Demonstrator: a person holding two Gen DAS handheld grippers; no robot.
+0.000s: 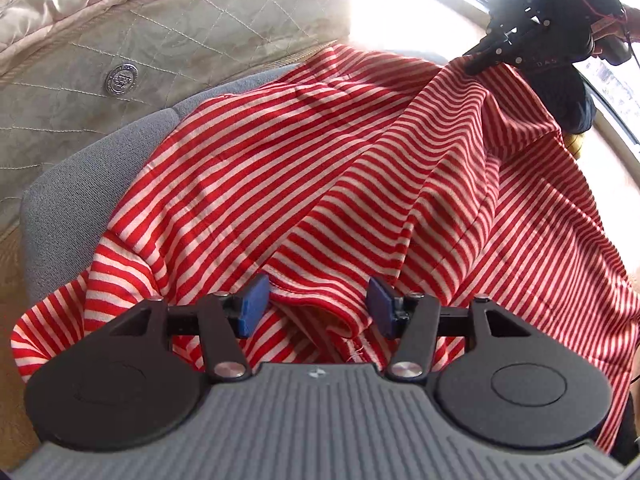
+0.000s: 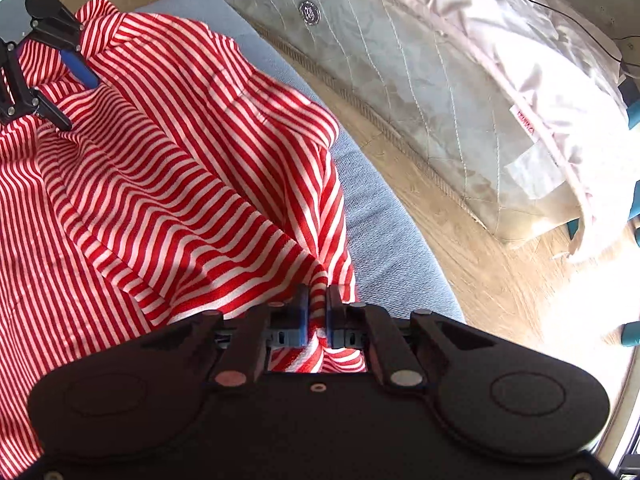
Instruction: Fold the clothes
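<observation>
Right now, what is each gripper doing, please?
Left gripper: open, jaws apart over the striped shirt, holding nothing.
Right gripper: closed, pinching a fold of the striped shirt.

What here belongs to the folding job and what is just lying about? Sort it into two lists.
For the job:
striped garment
left gripper, open over its hem
right gripper, shut on a fold of it
grey cushion under it

Lying about:
quilted mattress
wooden floor
</observation>
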